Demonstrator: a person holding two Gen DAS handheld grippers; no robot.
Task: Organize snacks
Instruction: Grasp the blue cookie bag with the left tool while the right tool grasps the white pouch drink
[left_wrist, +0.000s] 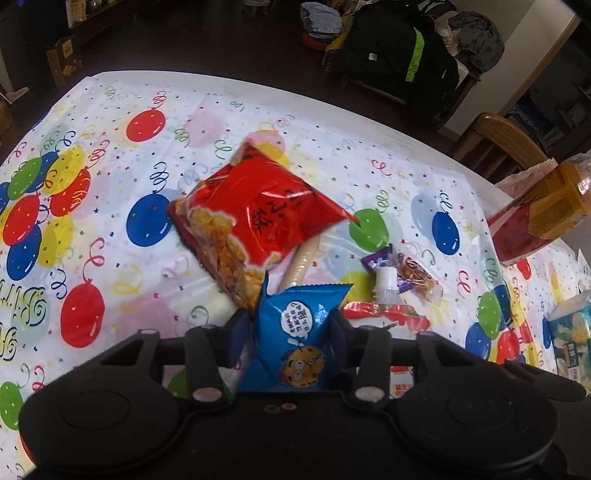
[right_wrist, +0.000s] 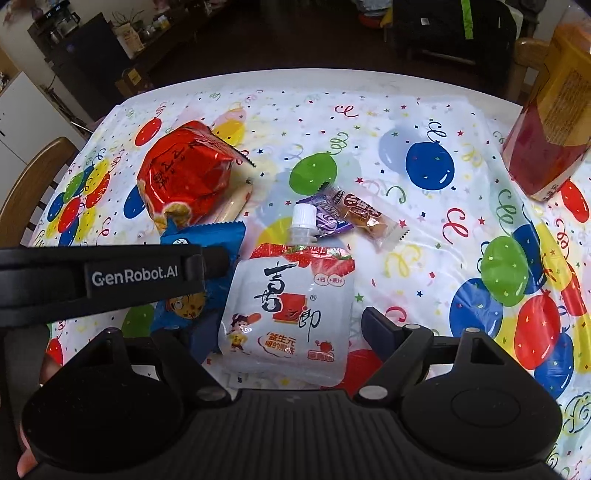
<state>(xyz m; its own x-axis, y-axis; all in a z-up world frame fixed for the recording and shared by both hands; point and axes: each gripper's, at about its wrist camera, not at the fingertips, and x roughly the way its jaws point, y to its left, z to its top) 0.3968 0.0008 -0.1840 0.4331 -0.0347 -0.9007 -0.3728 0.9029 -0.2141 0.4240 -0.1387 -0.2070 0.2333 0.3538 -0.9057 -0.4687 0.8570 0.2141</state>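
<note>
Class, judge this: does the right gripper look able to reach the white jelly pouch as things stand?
Probably yes. The right gripper is open, with the white jelly pouch lying between its fingers and nothing covering it.

A blue cookie packet (left_wrist: 295, 339) with a cartoon cookie face stands upright, pinched between the left gripper's (left_wrist: 286, 325) fingers. Just beyond it a puffy red crisp bag (left_wrist: 255, 218) lies tilted over a pale stick-shaped snack (left_wrist: 301, 260), toward the table's middle. A white strawberry jelly pouch (right_wrist: 288, 310) with a white cap lies flat nearer the table's near edge, beside a purple sweet (right_wrist: 327, 218) and a brown wrapped bar (right_wrist: 369, 218).
</note>
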